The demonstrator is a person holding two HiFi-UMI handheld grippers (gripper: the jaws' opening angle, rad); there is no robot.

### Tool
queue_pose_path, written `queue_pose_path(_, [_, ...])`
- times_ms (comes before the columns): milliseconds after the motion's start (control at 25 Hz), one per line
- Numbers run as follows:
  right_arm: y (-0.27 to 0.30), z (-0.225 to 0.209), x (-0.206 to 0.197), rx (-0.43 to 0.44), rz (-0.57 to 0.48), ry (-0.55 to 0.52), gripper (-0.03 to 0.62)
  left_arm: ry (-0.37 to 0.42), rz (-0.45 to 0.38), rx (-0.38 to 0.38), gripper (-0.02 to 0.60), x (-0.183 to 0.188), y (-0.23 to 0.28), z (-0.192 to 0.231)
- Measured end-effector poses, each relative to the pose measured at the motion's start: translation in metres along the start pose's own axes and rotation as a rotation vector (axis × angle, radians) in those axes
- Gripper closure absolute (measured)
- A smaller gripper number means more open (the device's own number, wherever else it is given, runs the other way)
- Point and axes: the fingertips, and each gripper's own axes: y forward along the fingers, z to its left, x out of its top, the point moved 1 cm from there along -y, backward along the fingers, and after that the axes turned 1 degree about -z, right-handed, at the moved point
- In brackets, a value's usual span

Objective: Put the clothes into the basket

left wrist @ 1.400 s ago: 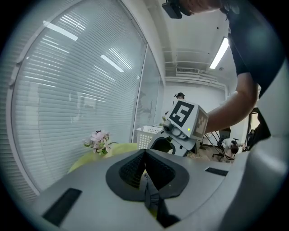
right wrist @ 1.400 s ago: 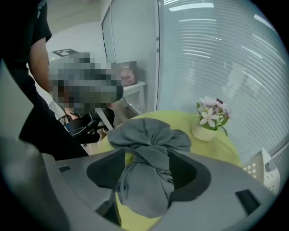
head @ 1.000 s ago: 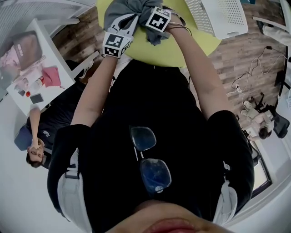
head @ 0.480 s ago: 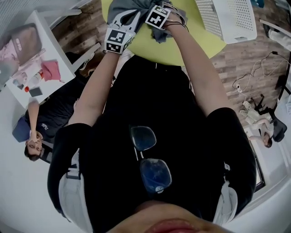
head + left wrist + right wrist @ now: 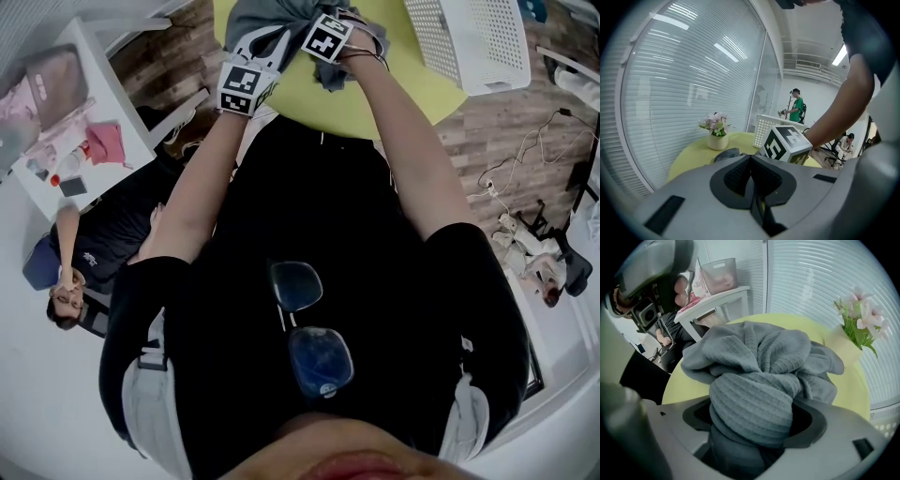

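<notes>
A grey knit garment (image 5: 754, 362) lies bunched on the round yellow-green table (image 5: 848, 380). A thick fold of it fills the gap of my right gripper (image 5: 752, 427), whose wide jaws are closing and press on it from both sides. In the head view that gripper (image 5: 323, 19) is sunk in the garment (image 5: 258, 14) at the top edge. My left gripper (image 5: 752, 180) is shut with nothing in it and hovers just left of the heap (image 5: 262, 47). The white perforated basket (image 5: 469, 37) stands on the table's right side, apart from both grippers.
A vase of pink flowers (image 5: 846, 345) stands on the table beyond the garment. A white side table (image 5: 66, 122) with pink things is at the left, with a seated person (image 5: 84, 262) beside it. Cables lie on the wood floor (image 5: 525, 141) at the right.
Both grippers have shifted slightly up and right in the head view, staying on the garment heap. The basket has slid a little rightward in the picture.
</notes>
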Motion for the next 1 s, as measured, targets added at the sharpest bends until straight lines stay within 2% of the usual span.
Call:
queue_pose_path(120, [-0.010,0.002,0.002,-0.008,-0.018,-0.010,0.192,-0.005,-0.013,0.002,0.572,0.005,-0.006,-0.002])
queue_pose_path(240, [-0.024,0.010,0.002,-0.001,-0.025,-0.005,0.209,-0.005,-0.035,-0.006,0.571,0.013,-0.011,-0.010])
queue_pose_path(320, [-0.035,0.015,0.001,0.005,-0.032,0.009,0.212,0.005,-0.050,-0.011,0.572,0.021,-0.013,-0.016])
queue_pose_path(520, [-0.067,0.022,-0.001,0.025,-0.027,0.071,0.214,0.089,-0.057,-0.017,0.571,0.036,-0.015,-0.032])
queue_pose_path(760, [-0.113,0.023,-0.005,0.000,-0.034,0.147,0.214,0.068,-0.100,-0.032,0.572,0.054,-0.019,-0.046])
queue_pose_path(1000, [-0.167,0.025,-0.022,-0.014,-0.047,0.229,0.212,0.110,-0.145,-0.081,0.572,0.087,-0.020,-0.076])
